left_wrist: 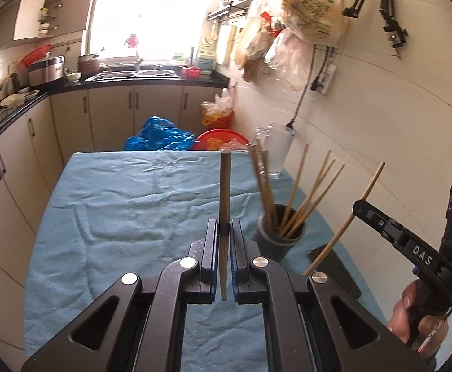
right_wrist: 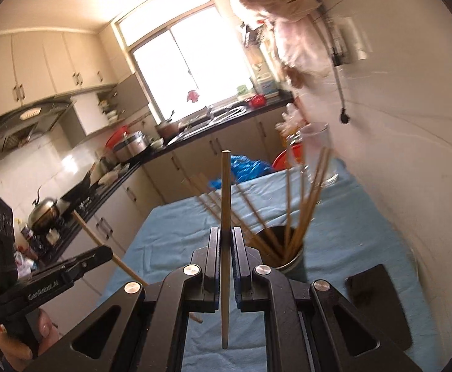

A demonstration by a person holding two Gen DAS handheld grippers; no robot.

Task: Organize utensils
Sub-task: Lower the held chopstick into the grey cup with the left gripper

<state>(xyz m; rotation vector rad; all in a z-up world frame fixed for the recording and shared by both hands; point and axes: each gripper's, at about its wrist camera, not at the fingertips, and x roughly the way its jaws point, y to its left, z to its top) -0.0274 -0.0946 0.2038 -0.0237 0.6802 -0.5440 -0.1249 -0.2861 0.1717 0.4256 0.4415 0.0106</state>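
Two chopsticks stand clamped upright, one in our left gripper (left_wrist: 225, 232), one in our right gripper (right_wrist: 226, 238); the holder (right_wrist: 283, 252) sits just right of the right jaws, nearer.

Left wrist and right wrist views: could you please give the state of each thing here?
Left gripper: shut on a chopstick.
Right gripper: shut on another chopstick.
Holder cup: upright, holding several chopsticks.
Glass pitcher: upright, looks empty.
Blue cloth: spread, wrinkled.
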